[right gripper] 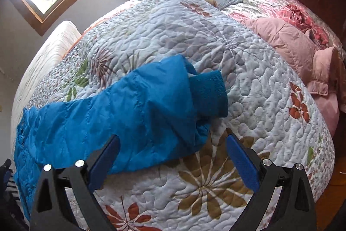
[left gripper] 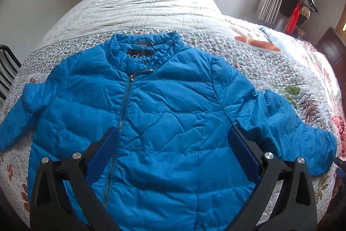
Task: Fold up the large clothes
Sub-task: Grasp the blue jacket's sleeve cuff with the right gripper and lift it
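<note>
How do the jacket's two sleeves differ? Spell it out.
The sleeve by the right gripper reaches out across the quilt and its ribbed cuff shows in the right wrist view; the sleeve on the zipper side looks shorter or bunched, and its cuff cannot be seen. The open right gripper hovers over the first; no gripper is near the second. Both are the same blue quilted fabric, lying flat and ungripped.

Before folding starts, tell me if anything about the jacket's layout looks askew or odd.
The blue jacket lies front up and mostly flat, zipped most of the way. One oddity: in the right wrist view its sleeve is bunched near the ribbed cuff, which is doubled back rather than lying straight. No damage shows.
</note>
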The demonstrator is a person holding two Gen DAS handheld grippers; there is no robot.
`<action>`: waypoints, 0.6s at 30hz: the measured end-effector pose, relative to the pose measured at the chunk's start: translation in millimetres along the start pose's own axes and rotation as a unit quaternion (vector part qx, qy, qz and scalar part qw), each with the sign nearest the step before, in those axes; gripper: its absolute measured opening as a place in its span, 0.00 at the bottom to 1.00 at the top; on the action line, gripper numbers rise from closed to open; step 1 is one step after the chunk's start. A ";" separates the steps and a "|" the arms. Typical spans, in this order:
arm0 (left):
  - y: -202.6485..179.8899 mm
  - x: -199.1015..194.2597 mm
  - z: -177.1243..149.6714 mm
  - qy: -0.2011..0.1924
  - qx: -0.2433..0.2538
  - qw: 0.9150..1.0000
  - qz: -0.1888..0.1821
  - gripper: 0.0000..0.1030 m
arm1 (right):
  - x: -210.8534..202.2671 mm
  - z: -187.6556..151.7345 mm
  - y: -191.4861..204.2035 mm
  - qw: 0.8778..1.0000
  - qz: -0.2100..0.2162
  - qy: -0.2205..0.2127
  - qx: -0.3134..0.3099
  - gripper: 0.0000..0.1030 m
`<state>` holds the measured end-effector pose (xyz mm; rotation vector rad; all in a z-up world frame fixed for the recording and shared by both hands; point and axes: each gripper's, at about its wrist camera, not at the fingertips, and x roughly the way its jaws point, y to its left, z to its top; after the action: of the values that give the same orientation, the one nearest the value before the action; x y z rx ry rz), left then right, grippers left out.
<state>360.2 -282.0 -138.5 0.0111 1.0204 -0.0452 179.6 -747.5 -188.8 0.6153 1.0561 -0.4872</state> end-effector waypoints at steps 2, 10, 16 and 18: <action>-9.6 15.3 0.6 0.011 0.010 1.000 0.006 0.96 | 16.4 7.6 -6.6 1.000 -0.002 0.015 -0.001 0.95; -23.4 52.2 -2.5 0.042 0.027 0.998 0.028 0.96 | 53.4 21.3 -13.4 0.998 0.035 0.048 0.018 0.67; -12.9 69.4 -9.5 0.061 0.026 0.997 0.035 0.96 | 41.3 29.9 0.8 0.995 0.092 0.025 0.016 0.30; -8.7 74.7 -12.4 0.067 0.022 0.997 0.030 0.96 | 33.8 33.3 7.7 0.993 0.113 0.011 0.017 0.29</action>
<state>388.3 -292.7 -208.6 0.0857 1.1531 -0.0122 220.2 -766.9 -205.8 0.7632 0.9871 -0.3019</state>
